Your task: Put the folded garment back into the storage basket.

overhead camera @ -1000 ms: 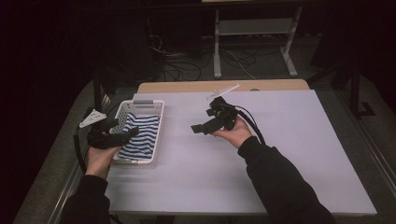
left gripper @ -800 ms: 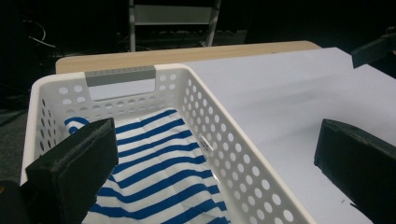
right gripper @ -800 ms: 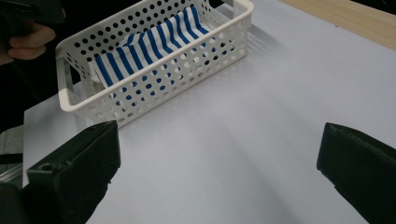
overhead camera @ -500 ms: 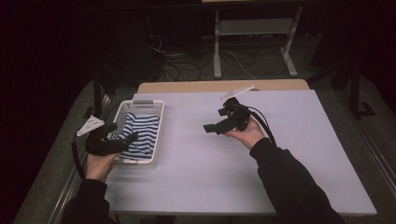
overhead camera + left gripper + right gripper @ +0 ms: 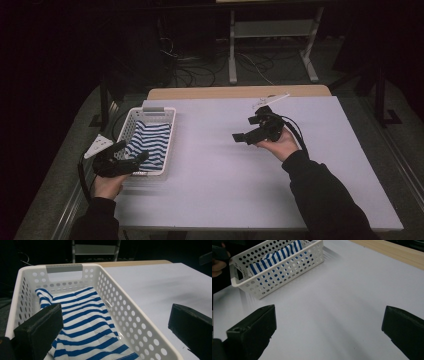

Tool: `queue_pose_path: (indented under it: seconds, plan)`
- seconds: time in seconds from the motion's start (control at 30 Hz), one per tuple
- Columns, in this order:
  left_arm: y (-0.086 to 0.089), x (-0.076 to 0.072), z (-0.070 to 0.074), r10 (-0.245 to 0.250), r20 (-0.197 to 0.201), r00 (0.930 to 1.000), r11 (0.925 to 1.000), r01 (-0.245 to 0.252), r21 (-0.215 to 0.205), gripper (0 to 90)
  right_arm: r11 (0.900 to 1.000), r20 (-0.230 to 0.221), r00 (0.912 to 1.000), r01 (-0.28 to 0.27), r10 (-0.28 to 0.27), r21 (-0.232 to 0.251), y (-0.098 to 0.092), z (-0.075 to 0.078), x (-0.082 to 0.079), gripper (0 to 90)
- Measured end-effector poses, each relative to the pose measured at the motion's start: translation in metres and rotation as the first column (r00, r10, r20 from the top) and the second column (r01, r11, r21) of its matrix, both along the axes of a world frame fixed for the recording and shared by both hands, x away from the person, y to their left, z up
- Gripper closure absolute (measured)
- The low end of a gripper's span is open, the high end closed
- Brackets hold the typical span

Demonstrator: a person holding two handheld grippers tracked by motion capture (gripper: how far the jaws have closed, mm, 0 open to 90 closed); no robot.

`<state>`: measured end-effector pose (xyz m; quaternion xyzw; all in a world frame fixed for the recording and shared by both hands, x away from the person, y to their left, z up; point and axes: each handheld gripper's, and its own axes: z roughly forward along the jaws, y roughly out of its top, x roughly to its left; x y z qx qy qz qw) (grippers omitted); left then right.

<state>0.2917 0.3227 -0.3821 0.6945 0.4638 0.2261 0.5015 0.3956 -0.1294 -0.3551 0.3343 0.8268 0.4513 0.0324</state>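
Well, the striped cloth (image 5: 82, 327) lies folded in the white basket (image 5: 167, 131) at the bench's (image 5: 225, 190) left side. The left claw (image 5: 129, 159) hovers spread at the basket's near end (holding nothing); the right claw (image 5: 241, 137), also spread, hangs mid-bench, well apart.

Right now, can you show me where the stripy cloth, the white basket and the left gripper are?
striped cloth (image 5: 82, 322): left gripper view, middle of its blue and white stripes.
white basket (image 5: 130, 315): left gripper view, its holed right wall.
left gripper (image 5: 131, 154): high view, between its fingertips, over the basket's near end.
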Motion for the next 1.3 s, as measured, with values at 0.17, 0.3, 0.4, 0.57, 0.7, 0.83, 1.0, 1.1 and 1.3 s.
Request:
queue_pose_path:
  seconds: [0.17,0.3,0.4,0.57,0.7,0.83,1.0,1.1,1.3]
  plan:
    - [-0.003,-0.005,-0.004,0.010,0.000,1.0000,0.9999,-0.010,0.003,0.0,1.000,0.010,0.9999,0.009,-0.009,0.004,-0.012,0.001,-0.003,0.0]
    - [-0.004,-0.009,-0.004,0.006,0.016,0.9999,0.9999,-0.006,-0.013,0.0,1.000,0.018,0.9996,0.021,-0.021,-0.008,-0.022,-0.001,-0.006,0.0]
    - [-0.006,-0.010,-0.004,-0.002,0.018,0.9998,1.0000,0.002,-0.008,0.0,0.999,0.013,0.9993,0.035,-0.034,-0.006,-0.031,-0.003,-0.009,0.0]
    - [-0.007,-0.012,-0.007,0.001,0.017,0.9999,1.0000,-0.001,-0.006,0.0,0.999,0.018,0.9985,0.052,-0.052,-0.006,-0.045,-0.009,-0.015,0.0]
    - [-0.005,-0.013,-0.009,0.003,0.012,0.9999,1.0000,-0.003,0.000,0.0,0.998,0.013,0.9976,0.067,-0.067,-0.009,-0.056,-0.013,-0.019,0.0]
    - [-0.004,-0.014,-0.009,0.004,0.016,0.9999,1.0000,-0.004,-0.002,0.0,0.997,0.015,0.9969,0.077,-0.077,-0.008,-0.066,-0.015,-0.024,0.0]
    - [-0.003,-0.015,-0.011,0.004,0.013,0.9999,1.0000,-0.004,0.000,0.0,0.996,0.024,0.9956,0.090,-0.090,0.002,-0.077,-0.017,-0.030,0.0]
    - [-0.002,-0.016,-0.011,0.011,0.014,0.9998,0.9999,-0.010,-0.005,0.0,0.996,0.024,0.9954,0.093,-0.093,0.006,-0.082,-0.019,-0.033,0.0]
    - [0.000,-0.016,-0.013,0.011,0.011,0.9999,0.9999,-0.011,-0.003,0.0,0.994,0.024,0.9938,0.109,-0.109,0.013,-0.096,-0.023,-0.043,0.0]
